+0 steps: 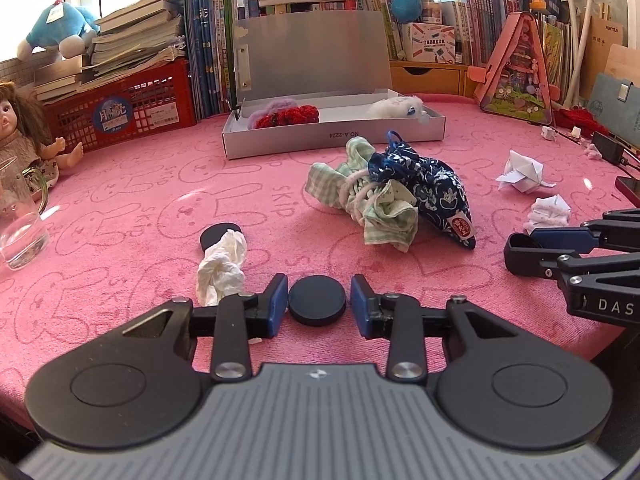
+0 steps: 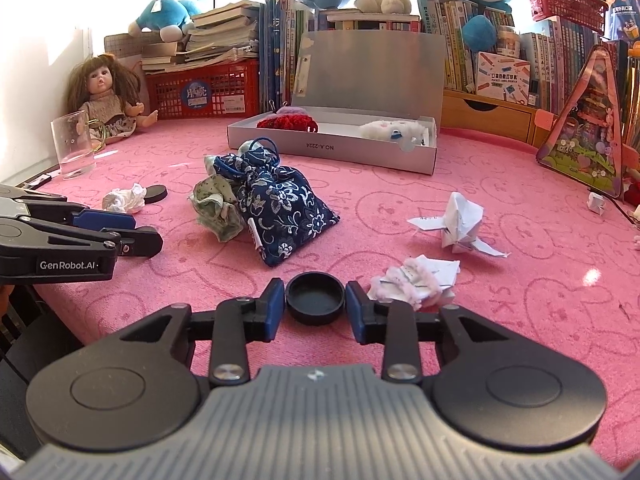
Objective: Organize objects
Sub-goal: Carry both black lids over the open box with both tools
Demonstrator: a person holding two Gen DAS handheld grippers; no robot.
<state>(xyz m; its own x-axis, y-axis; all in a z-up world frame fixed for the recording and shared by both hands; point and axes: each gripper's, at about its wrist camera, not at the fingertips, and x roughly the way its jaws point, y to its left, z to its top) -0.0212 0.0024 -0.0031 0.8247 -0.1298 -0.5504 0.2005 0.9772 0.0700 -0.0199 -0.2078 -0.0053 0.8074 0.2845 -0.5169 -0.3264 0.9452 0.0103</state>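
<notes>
My left claw (image 1: 319, 300) rests near the front edge of the table (image 1: 140, 208), its blue pads pinching a flat, solid black disc (image 1: 317, 299). My right claw (image 2: 315, 298) pinches a shallow black cap (image 2: 315, 297), hollow side up, also near the front edge. Just ahead of the left claw lie a crumpled white tissue (image 1: 222, 264) and a second black disc (image 1: 219, 235), touching each other. Toward the middle of the soft pink bunny-print cloth, a dark blue flowered pouch (image 2: 280, 208) leans against a rumpled green checked cloth (image 1: 360, 196). Folded white paper (image 2: 460, 224) and fuzzy paper scraps (image 2: 412, 280) sit beside the right claw. An open grey cardboard box (image 1: 332, 136) holding a red knitted thing (image 1: 288, 116) stands near the back edge.
</notes>
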